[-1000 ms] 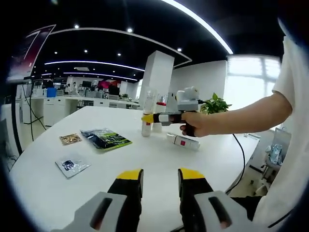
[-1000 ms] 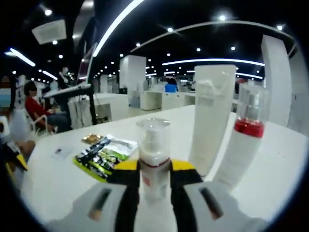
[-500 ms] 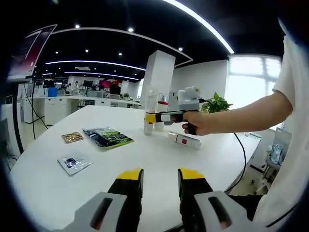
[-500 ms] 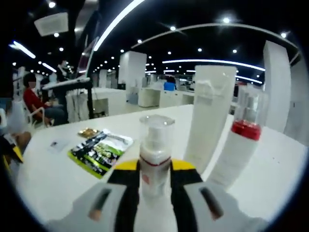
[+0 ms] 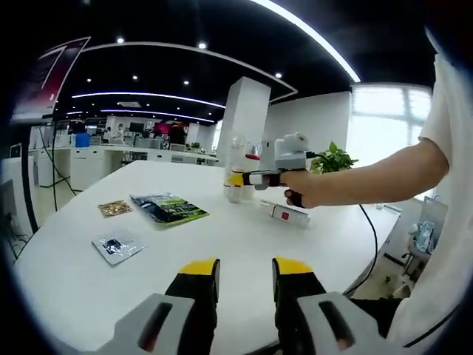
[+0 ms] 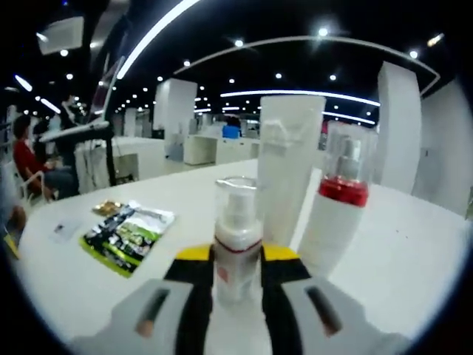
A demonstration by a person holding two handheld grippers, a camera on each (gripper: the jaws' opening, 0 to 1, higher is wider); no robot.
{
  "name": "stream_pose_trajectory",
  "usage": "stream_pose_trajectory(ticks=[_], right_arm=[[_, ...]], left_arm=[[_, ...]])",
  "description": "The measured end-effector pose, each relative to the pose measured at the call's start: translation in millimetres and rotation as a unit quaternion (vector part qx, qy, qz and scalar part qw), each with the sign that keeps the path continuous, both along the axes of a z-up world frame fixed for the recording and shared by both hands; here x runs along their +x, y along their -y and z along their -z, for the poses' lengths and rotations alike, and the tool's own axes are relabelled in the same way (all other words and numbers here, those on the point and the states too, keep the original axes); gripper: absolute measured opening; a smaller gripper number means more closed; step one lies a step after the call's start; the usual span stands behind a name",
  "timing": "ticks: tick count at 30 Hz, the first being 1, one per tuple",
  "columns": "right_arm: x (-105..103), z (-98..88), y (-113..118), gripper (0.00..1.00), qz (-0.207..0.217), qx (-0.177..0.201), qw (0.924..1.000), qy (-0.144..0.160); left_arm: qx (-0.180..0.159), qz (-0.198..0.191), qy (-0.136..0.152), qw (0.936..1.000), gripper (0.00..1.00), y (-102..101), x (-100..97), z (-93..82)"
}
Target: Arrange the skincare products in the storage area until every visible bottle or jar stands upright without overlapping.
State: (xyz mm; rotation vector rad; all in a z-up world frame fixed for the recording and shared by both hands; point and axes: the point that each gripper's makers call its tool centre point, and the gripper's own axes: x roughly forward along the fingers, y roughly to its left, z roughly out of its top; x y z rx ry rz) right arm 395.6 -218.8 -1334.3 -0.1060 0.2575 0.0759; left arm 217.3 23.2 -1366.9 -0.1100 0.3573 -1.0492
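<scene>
My right gripper (image 6: 236, 270) held the small pump bottle (image 6: 236, 237) upright between its jaws, just before the tall white tube (image 6: 287, 166) and the red-collared bottle (image 6: 334, 214) on the worktop (image 6: 414, 259). My left gripper (image 5: 236, 277) hung with jaws parted, holding nothing; another bottle (image 5: 287, 214) lay flat.

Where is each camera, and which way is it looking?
Left gripper view: rides on the left claw, looking across the white table at the right claw, the person's hand and arm.
Right gripper view: rides on the right claw, shut on a small pump bottle, facing a tall white tube and a red-collared bottle.
Shared: the table, the green packet, and the small pump bottle.
</scene>
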Motion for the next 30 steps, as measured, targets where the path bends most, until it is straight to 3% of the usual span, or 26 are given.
stream_pose_trajectory(ticks=[5, 13, 22, 30], right_arm=[[-3.4, 3.2, -0.2, 0.3, -0.001, 0.02, 0.9997, -0.011], [-9.9, 14.6, 0.1, 0.26, -0.014, 0.026, 0.9988, -0.038], [-16.1, 7.4, 5.0, 0.23, -0.029, -0.008, 0.9989, -0.035], [-17.4, 13.8, 13.6, 0.19, -0.026, -0.007, 0.9987, -0.043]], left_arm=[[0.006, 0.008, 0.004, 0.9999, 0.29, 3.4, 1.4, 0.2], [0.006, 0.015, 0.009, 0.9998, 0.29, 9.2, 3.0, -3.8], [0.016, 0.03, 0.005, 0.9994, 0.29, 18.3, -7.1, 0.3], [0.018, 0.039, 0.017, 0.9989, 0.29, 22.9, -7.5, -7.1]])
